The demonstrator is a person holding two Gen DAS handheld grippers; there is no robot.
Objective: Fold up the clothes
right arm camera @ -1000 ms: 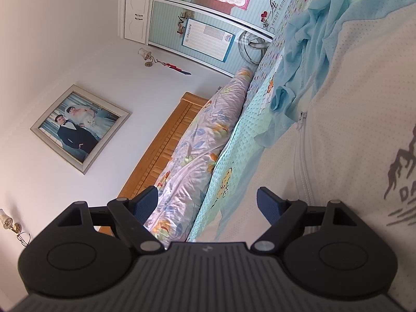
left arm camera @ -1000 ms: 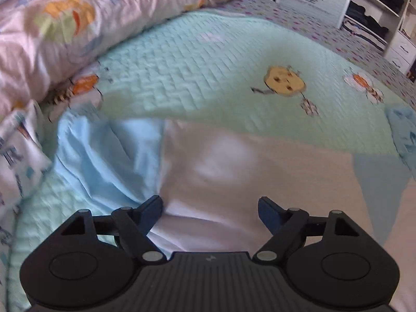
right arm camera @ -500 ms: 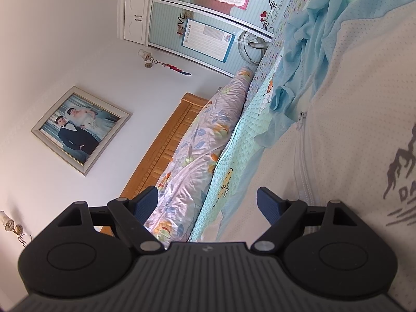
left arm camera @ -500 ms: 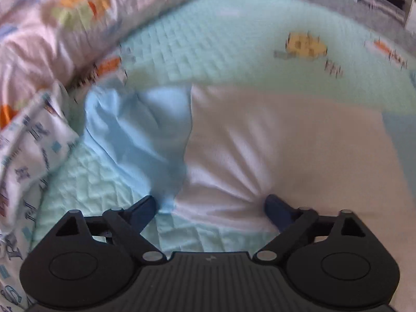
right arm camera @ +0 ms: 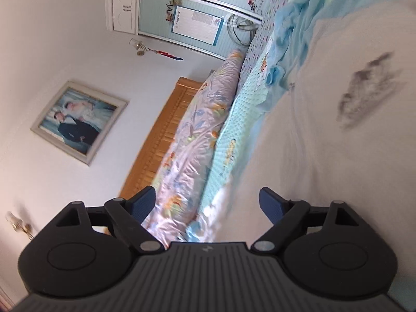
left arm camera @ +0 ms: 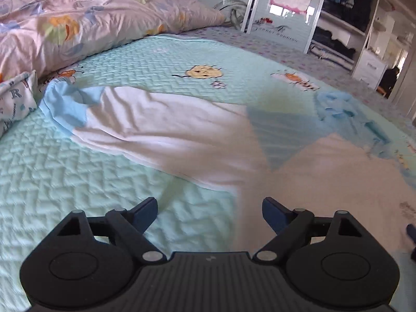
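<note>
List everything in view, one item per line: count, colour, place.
shirt: one, white with light blue sleeves, spread on the bed cover
bed cover: one, mint green quilted, under the shirt
duvet: one, pink floral, bunched along the headboard side
headboard: one, wooden, behind the duvet
blue garment: one, light blue, crumpled beyond the shirt
framed photo: one, pale frame, on the wall
wardrobe: one, white, open, past the bed
left gripper: black, open, empty
right gripper: black, open, empty

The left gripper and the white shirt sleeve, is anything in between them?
No. In the left wrist view, only bare green quilt lies between the open left gripper and the white sleeve.
</note>
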